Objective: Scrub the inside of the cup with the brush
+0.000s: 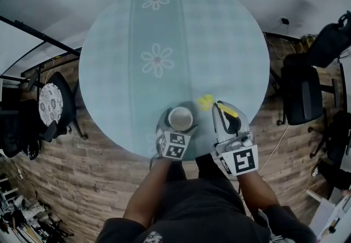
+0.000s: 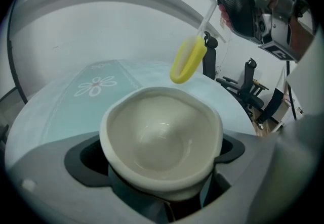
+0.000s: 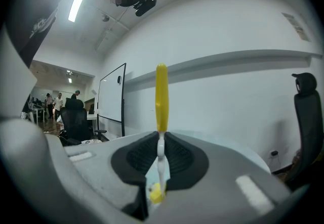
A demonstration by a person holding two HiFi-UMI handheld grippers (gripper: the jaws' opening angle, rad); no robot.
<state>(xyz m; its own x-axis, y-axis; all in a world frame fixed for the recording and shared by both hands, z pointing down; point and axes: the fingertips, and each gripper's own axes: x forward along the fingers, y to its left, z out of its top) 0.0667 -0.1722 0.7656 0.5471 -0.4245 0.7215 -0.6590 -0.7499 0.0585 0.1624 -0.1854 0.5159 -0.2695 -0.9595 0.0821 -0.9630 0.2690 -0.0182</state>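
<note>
- Clamped by its sides between the dark fingers (image 2: 87,163) of the left gripper (image 2: 161,167): a smooth off-white ceramic cup (image 2: 161,127), mouth up, over the near edge of the round pale-teal counter (image 1: 164,33) with its daisy-patterned cloth.
- Hard to say whether resting on that counter or lifted just off it, with no clear look at the cup's base from any view.
- Pinched tight between the ribbed black fingers (image 3: 134,160) of the right gripper (image 3: 161,156): the thin white stem of a slim plastic brush (image 3: 161,94) with a long yellow head, pointing away from those fingers.
- In the left gripper view, yellow head hanging tilted just above and beyond the cup's far rim, near but apart, not yet inside.
- Same reading from the head view: yellow head just to the right of the cup, touching nothing.
- Inside of the cup bare and dry-looking, with no foam, water or marks to be seen.
- Judged done so far: getting a firm hold on both things and setting brush and cup close together.
- Judged left: nearly all the real work, namely lowering the head past the rim, pressing it to the wall and bottom, working round the whole inside, then drawing out.
- Probably at the approach step, with the scrubbing itself not begun.
</note>
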